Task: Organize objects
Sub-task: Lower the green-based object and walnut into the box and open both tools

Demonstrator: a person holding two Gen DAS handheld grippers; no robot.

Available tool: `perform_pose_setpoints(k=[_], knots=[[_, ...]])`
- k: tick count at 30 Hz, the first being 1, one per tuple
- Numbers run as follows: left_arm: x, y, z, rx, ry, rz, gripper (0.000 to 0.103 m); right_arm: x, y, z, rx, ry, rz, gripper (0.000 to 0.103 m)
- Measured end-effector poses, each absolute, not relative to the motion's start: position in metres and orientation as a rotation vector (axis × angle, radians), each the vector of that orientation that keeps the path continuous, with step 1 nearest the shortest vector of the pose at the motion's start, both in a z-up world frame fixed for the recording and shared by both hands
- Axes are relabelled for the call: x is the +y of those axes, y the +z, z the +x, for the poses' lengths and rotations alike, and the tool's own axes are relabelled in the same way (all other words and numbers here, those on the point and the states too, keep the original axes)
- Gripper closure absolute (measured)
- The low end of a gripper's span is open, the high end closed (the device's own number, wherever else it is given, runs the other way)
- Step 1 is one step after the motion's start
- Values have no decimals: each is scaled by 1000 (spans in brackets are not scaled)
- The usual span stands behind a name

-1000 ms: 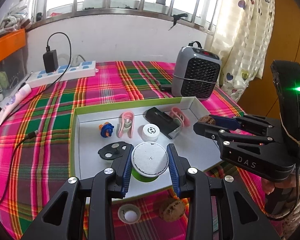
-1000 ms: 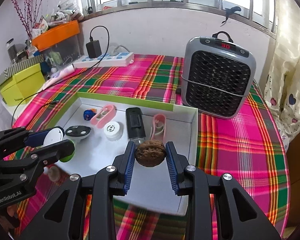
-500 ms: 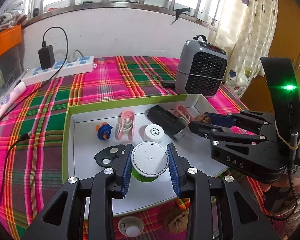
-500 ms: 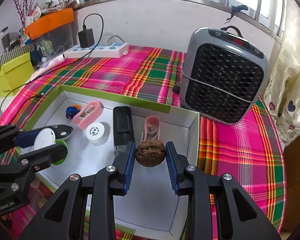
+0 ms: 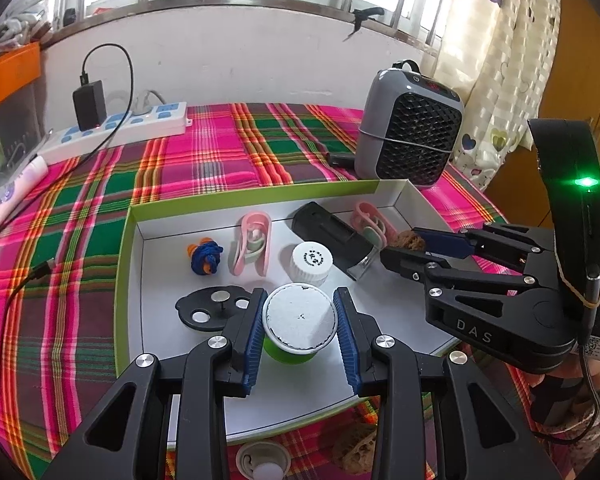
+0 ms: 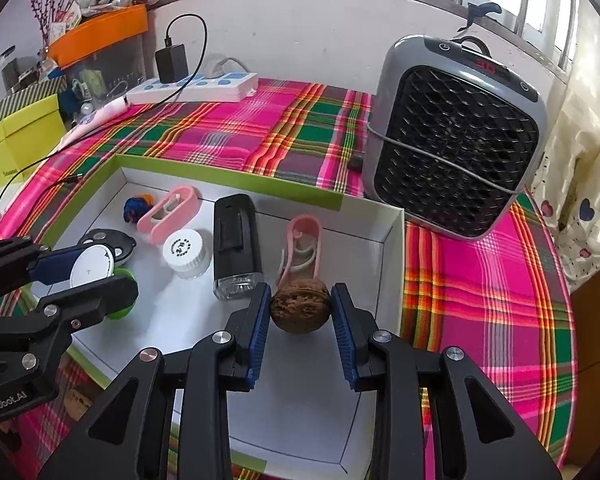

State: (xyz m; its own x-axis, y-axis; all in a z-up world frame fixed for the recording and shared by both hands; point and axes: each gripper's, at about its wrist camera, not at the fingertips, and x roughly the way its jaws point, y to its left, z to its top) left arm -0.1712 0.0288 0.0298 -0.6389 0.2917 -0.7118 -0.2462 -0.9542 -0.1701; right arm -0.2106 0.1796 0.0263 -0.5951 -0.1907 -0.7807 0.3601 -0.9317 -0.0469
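Observation:
My left gripper (image 5: 300,293) is shut on a green cup with a white foil lid (image 5: 300,320), held upright over the near part of the white tray with a green rim (image 5: 260,196). My right gripper (image 6: 300,289) is shut on a brown walnut (image 6: 300,312), hanging over the tray's (image 6: 228,178) right side, just in front of a pink clip (image 6: 302,248). In the left wrist view, the right gripper (image 5: 400,245) reaches in from the right with the walnut (image 5: 410,240). The right wrist view has the left gripper (image 6: 120,270) and its cup (image 6: 91,266) at the left.
In the tray lie a blue-orange cord knot (image 5: 205,258), another pink clip (image 5: 250,248), a white-capped jar (image 5: 311,260), a black box (image 5: 332,232) and a black disc plate (image 5: 210,308). A grey heater (image 5: 410,136) stands behind; a power strip (image 5: 120,130) lies far left. Another walnut (image 5: 354,454) rests on the cloth.
The right gripper has sunk a little and come further in over the tray with the walnut. The left gripper with the cup has stayed almost still.

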Motion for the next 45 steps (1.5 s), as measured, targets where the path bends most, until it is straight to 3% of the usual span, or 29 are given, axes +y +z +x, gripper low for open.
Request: perform_pose_setpoints(k=[45], knots=[[28, 19, -183, -88, 2604, -1199, 71, 171, 18, -224, 313, -2548, 1165, 71]])
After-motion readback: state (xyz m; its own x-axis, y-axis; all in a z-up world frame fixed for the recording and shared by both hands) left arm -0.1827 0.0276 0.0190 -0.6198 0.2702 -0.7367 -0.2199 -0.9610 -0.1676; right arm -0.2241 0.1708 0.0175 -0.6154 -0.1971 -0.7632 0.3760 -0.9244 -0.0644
